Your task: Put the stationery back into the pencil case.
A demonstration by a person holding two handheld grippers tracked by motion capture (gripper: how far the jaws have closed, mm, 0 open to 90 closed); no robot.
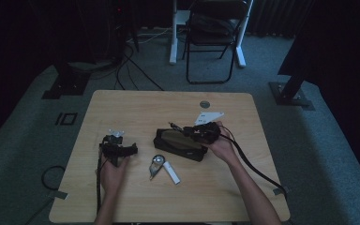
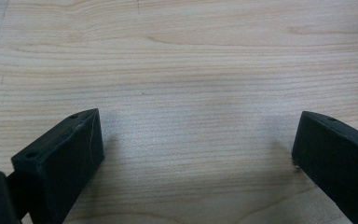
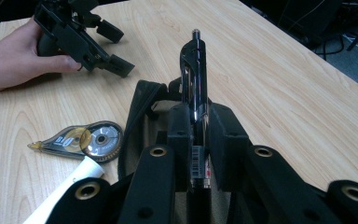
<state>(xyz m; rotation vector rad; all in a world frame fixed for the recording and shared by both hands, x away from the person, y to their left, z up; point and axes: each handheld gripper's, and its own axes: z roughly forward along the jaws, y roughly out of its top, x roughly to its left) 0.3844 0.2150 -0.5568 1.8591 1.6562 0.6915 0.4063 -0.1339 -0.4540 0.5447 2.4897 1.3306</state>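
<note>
My right gripper [image 3: 201,112] is shut on a black pen [image 3: 194,70], whose tip points away from me. It holds the pen over an open black pencil case [image 3: 139,105] that lies mid-table [image 1: 178,144]. In the high view the right gripper [image 1: 191,131] sits at the case's right end, with the pen [image 1: 174,126] sticking out to the left. My left gripper [image 2: 200,130] is open over bare wood, nothing between its fingers. It rests at the left of the table [image 1: 119,146] in a hand, and the right gripper view shows that left gripper [image 3: 81,37] far off.
A correction tape roller [image 3: 86,140] and a white tube [image 3: 70,186] lie just left of the case, in front of it in the high view [image 1: 156,162]. A white card [image 1: 209,117] and a cable grommet [image 1: 205,104] sit behind the case. A folding chair [image 1: 213,37] stands beyond the table.
</note>
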